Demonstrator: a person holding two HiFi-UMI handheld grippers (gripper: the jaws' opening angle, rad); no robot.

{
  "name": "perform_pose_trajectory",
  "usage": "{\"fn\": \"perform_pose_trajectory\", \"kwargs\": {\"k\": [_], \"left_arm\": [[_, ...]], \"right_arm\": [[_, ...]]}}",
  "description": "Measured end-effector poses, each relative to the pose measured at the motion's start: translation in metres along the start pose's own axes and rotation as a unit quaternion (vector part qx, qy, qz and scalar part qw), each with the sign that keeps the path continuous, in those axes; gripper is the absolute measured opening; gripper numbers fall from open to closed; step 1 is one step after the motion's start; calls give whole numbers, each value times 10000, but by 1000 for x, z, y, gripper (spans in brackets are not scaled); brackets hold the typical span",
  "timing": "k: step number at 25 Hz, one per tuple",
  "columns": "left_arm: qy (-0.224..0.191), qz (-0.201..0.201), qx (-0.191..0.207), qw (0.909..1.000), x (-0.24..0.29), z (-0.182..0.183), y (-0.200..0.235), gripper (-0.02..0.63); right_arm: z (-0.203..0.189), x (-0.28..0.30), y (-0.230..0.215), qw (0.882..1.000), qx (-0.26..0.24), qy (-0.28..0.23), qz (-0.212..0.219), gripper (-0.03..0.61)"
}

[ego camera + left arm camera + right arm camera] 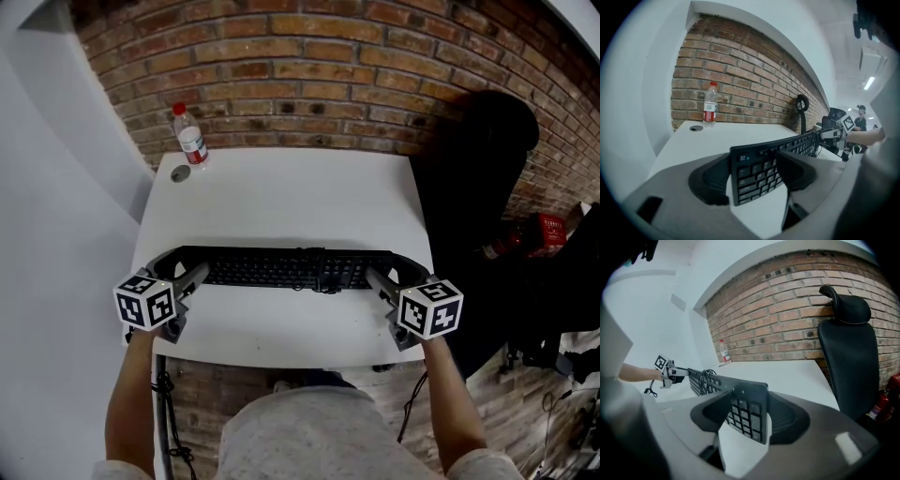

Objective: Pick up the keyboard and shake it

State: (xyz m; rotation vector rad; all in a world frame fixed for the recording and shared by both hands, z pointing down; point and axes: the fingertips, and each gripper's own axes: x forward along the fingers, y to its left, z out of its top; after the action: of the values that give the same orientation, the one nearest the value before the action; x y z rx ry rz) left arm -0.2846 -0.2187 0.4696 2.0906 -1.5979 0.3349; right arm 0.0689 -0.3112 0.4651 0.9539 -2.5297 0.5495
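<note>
Head view: keyboard point(281, 270) ends hidden by jaws.

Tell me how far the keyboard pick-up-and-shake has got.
Done: the left gripper and right gripper are each closed on one end of the keyboard. In hand: the lift. In both gripper views the keyboard looks raised and tilted above the table, though the gap under it is hard to confirm. Left: the shake itself. A single still moment cannot show whether it has begun.

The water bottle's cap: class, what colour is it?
The cap is red, clearest in the left gripper view.
</note>
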Motion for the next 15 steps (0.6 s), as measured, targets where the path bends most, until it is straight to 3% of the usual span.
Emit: {"fn": "perform_pose_trajectory", "kwargs": {"k": [15], "left_arm": [[74, -51, 178, 9998, -20, -12, -14, 311]], "right_arm": [[-13, -20, 14, 9994, -313, -27, -142, 268]]}}
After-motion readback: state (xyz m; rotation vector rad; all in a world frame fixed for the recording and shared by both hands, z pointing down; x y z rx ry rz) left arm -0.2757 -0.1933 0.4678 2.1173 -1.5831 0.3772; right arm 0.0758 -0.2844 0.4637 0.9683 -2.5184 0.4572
